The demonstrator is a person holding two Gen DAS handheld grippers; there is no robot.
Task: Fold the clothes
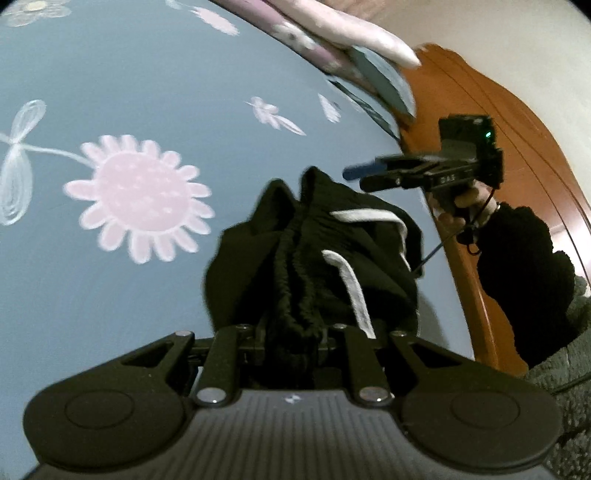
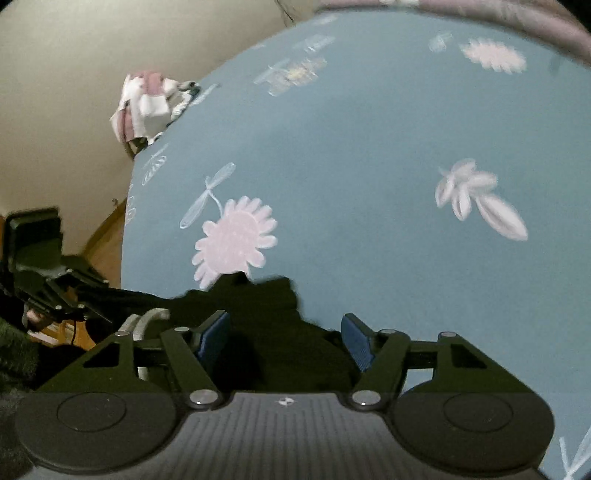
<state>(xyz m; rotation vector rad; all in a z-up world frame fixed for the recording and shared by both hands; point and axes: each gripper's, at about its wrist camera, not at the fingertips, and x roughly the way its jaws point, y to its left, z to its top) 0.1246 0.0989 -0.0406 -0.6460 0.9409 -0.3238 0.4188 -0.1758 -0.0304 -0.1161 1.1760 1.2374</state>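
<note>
Left wrist view: nearest the camera, the left gripper (image 1: 295, 332) was clamped on a bunched black garment (image 1: 314, 258), its fingers drawn together on the gathered elastic waistband. The garment hung in a dark heap in front of the gripper, above a blue bedsheet (image 1: 110, 92). A white drawstring (image 1: 351, 284) looped across the garment's right side. To the left, on the sheet, lay a large printed pink flower (image 1: 140, 197). Farther right, a hand (image 1: 461, 206) in a dark sleeve (image 1: 524, 273) held the right gripper (image 1: 358, 177) in the air, seen side-on and apart from the garment, with one blue pad showing at its tip. Behind it ran a wooden bed frame (image 1: 461, 122). At the far edge of the bed lay pink and purple bedding (image 1: 332, 33), blurred.

Right wrist view: the right gripper (image 2: 284, 332) had its fingers spread wide, the blue pads (image 2: 212, 332) well apart with nothing pinched between them. The black garment (image 2: 266, 306) lay just beyond and below the pads as a dark mass. At the near left, the left gripper (image 2: 74, 291) held the garment's stretched edge, with the white drawstring (image 2: 147, 317) beside it. The blue bedsheet (image 2: 351, 147) filled the middle distance, with the pink flower (image 2: 232, 240) just beyond the garment. At the far left corner of the bed sat a crumpled pink and white cloth (image 2: 147, 103), against a pale wall (image 2: 74, 74).
</note>
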